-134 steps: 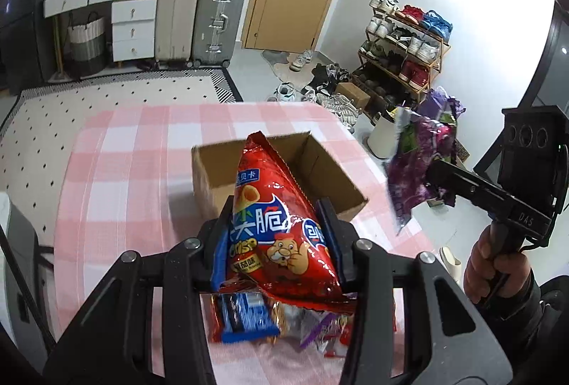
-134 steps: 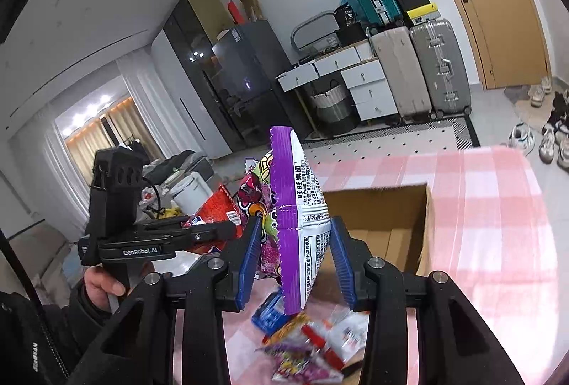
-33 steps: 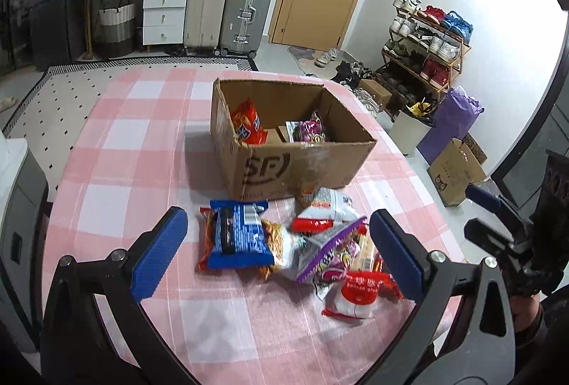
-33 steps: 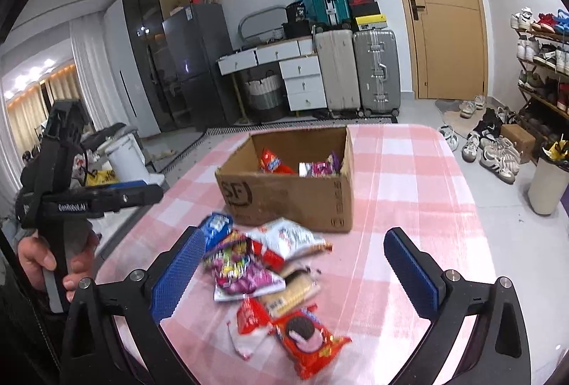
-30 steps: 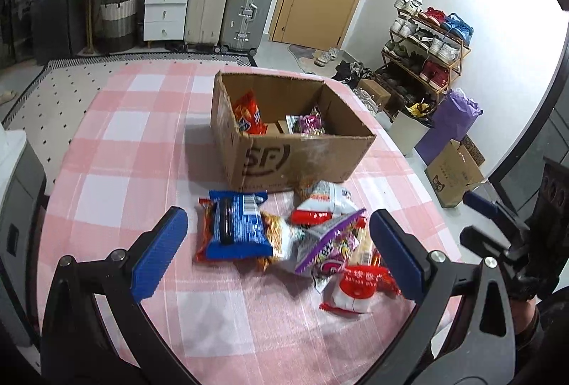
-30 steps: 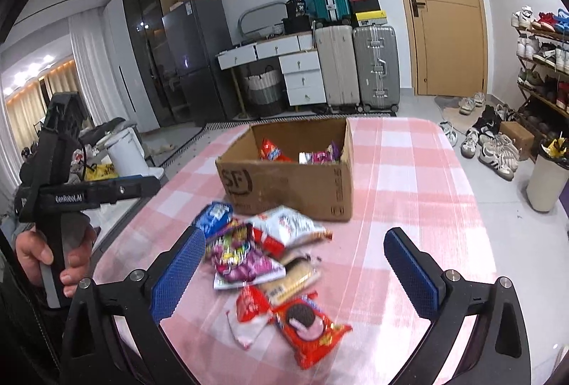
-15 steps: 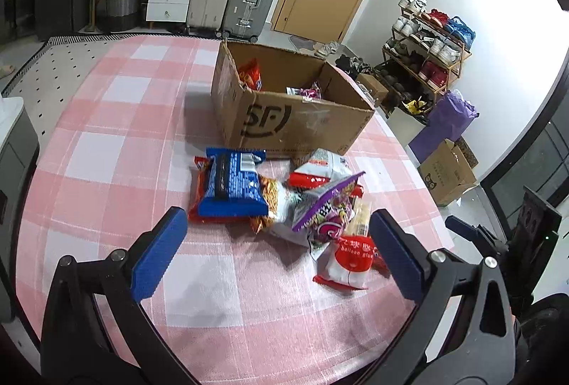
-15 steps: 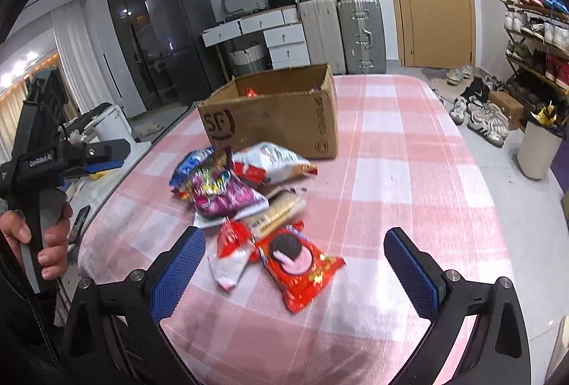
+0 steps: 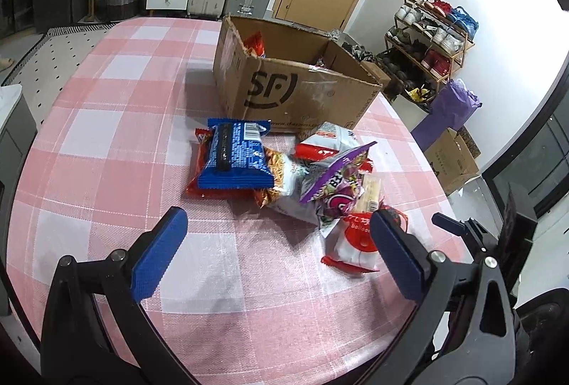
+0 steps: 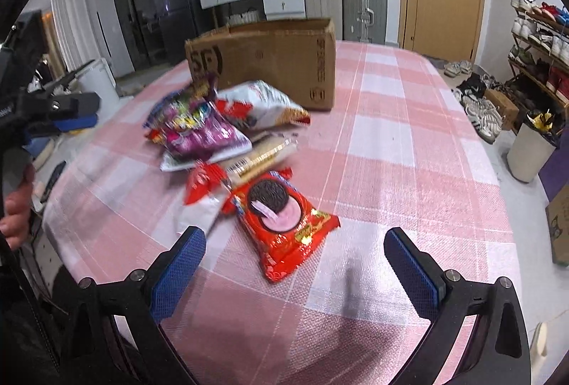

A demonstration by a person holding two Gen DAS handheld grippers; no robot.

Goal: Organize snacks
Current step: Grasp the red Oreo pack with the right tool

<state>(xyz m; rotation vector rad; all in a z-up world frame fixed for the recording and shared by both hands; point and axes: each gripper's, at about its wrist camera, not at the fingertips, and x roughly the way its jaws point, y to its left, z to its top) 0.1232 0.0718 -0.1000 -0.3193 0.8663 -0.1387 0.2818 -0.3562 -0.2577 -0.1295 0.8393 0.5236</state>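
Observation:
A brown cardboard box [image 9: 295, 90] [image 10: 270, 54] stands open on the pink checked table, with a red bag and other packets inside. In front of it lies a heap of snacks: a blue packet [image 9: 234, 157], a purple bag [image 9: 338, 186] [image 10: 199, 132], a white-and-red bag [image 9: 329, 143] [image 10: 263, 104] and a red cookie packet [image 10: 281, 218]. My left gripper [image 9: 277, 255] is open and empty, low over the table just short of the heap. My right gripper [image 10: 297, 269] is open and empty, right in front of the cookie packet.
The table's right edge [image 10: 505, 207] drops to a floor with shoes, a shoe rack [image 9: 434, 36] and a white bin [image 10: 533, 150]. Suitcases [image 10: 362, 8] and drawers stand behind. A hand [image 10: 16, 214] holds the left gripper at the table's left edge.
Both bags held 4.5 s ago now lie in the box and both grippers are open. Over the last second both grippers have dropped lower and closer to the heap.

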